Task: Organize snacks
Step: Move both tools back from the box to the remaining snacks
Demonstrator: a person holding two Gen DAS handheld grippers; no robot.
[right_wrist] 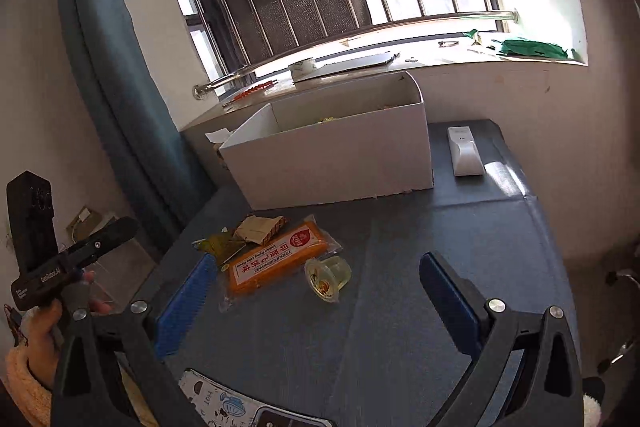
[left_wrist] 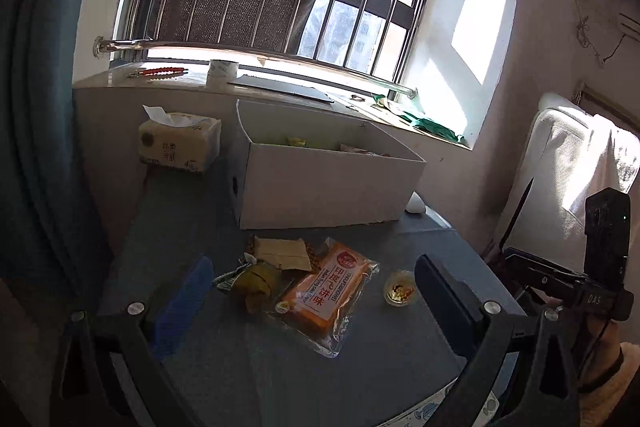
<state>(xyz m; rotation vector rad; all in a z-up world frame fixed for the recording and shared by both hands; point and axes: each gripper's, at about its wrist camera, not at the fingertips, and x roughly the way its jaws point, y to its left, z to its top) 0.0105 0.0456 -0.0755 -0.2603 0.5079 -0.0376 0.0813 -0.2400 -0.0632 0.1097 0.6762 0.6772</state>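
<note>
Viewing from the left wrist: left gripper [left_wrist: 316, 291] spread wide, empty, with the orange snack pack [left_wrist: 330, 287] between and just beyond its 2 fingers; white box [left_wrist: 332, 187] farther ahead.

Right wrist: right gripper [right_wrist: 320, 291] likewise parted, jelly cup [right_wrist: 327, 277] directly ahead. Recommend pinching the cup's sides squarely, avoiding crushing.
</note>
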